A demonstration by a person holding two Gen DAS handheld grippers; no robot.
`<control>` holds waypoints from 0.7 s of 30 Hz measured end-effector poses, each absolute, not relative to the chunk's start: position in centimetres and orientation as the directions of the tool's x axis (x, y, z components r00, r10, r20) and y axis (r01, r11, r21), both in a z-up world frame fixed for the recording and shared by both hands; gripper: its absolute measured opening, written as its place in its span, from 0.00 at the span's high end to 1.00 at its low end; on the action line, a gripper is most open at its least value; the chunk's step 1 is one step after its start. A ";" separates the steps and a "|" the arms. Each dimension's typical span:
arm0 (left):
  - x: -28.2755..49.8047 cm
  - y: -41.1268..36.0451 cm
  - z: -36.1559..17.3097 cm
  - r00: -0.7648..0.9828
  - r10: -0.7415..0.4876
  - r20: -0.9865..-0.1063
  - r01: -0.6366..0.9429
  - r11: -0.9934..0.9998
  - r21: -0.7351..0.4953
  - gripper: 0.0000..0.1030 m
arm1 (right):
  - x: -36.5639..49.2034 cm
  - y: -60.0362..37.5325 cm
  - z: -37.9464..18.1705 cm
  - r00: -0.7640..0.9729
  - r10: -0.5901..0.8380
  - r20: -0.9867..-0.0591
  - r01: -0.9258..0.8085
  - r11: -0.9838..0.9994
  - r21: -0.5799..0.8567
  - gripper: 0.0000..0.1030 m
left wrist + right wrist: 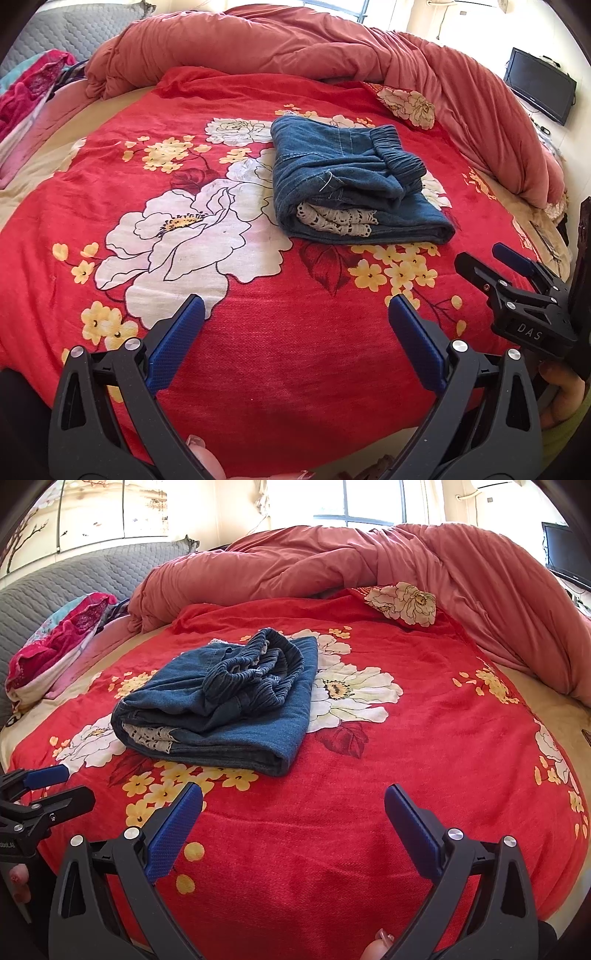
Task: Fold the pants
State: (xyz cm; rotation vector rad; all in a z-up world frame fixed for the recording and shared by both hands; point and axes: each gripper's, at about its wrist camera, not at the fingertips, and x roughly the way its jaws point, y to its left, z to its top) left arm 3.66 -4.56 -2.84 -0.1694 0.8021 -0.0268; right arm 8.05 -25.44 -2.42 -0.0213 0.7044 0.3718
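Observation:
The blue denim pants (351, 184) lie folded into a compact bundle on the red floral blanket (258, 350), elastic waistband on top and white lace trim showing at the near edge. They also show in the right wrist view (221, 705). My left gripper (295, 310) is open and empty, held back from the pants near the bed's front edge. My right gripper (293, 797) is open and empty, also short of the pants. The right gripper appears at the right of the left wrist view (491, 258); the left gripper appears at the left of the right wrist view (59, 782).
A bunched salmon duvet (295, 44) lies along the back and right of the bed. A grey quilted headboard (55, 579) and pink and red cloth (55, 646) are at the left. A dark monitor (539, 85) stands at the far right.

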 end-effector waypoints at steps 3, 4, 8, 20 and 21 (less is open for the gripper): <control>3.7 -4.6 -2.7 0.694 -0.083 -0.715 -0.041 0.987 -0.154 0.09 | 8.2 -25.5 -2.4 0.699 0.325 -0.636 -0.337 0.935 0.108 0.05; 3.8 -4.6 -2.6 0.693 -0.068 -0.717 -0.049 0.989 -0.141 0.09 | 8.2 -25.5 -2.4 0.700 0.323 -0.637 -0.334 0.937 0.108 0.05; 3.7 -3.6 -1.8 0.721 -0.075 -0.689 -0.055 0.985 -0.165 0.09 | 8.6 -26.0 -2.4 0.698 0.312 -0.645 -0.318 0.941 0.111 0.05; 12.5 16.1 0.0 0.547 0.296 -0.783 -0.474 0.881 0.002 0.09 | 18.3 -41.1 -1.2 0.699 -0.008 -0.715 0.086 0.994 0.072 0.05; 13.7 18.3 -0.5 0.516 0.334 -0.788 -0.512 0.859 0.029 0.09 | 20.1 -43.5 -1.4 0.683 -0.081 -0.726 0.151 0.988 0.031 0.05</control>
